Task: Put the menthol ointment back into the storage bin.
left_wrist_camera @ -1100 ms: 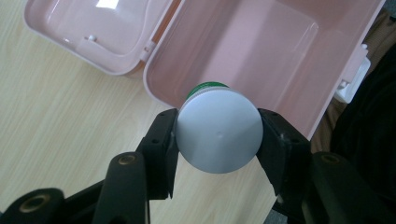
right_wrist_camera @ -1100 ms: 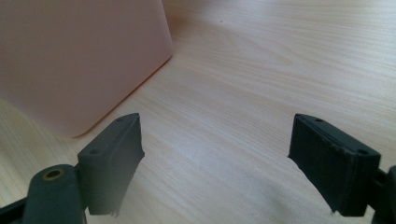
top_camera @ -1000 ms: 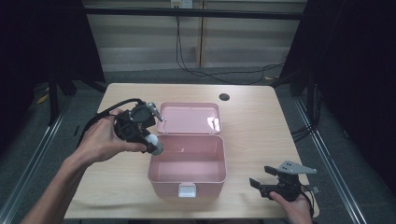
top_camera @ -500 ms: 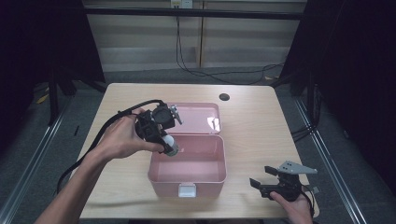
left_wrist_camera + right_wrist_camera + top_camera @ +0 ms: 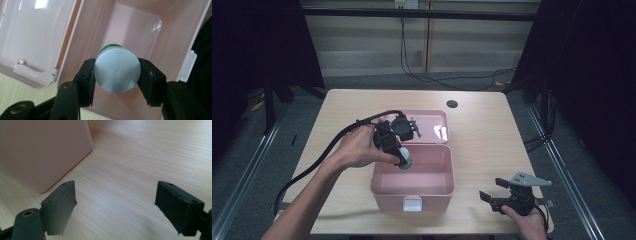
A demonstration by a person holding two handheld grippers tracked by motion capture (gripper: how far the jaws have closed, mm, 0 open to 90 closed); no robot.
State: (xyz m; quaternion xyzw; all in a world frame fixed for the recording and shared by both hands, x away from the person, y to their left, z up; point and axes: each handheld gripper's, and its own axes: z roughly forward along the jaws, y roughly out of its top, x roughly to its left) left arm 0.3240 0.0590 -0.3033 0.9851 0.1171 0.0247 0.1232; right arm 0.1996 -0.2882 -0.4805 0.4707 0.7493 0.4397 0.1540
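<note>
A pink box (image 5: 413, 192) stands open on the wooden table, its lid (image 5: 432, 126) laid back behind it. My left gripper (image 5: 402, 159) hangs over the box's left inner edge, shut on a small round container (image 5: 117, 70) with a pale lid and a green band; the container (image 5: 404, 161) points down into the box (image 5: 147, 32). My right gripper (image 5: 488, 200) rests near the table's front right corner, open and holding nothing, with the box's pink wall (image 5: 37, 150) to its left in the right gripper view (image 5: 116, 207).
A dark round hole (image 5: 452, 104) marks the table's far side. The left gripper's black cable (image 5: 312, 167) trails off the table's left front. Bare wood (image 5: 140, 157) lies ahead of the right gripper. Dark floor and rails surround the table.
My left gripper has carried the container rightward from beside the box's left side to above its interior. The right gripper has stayed put.
</note>
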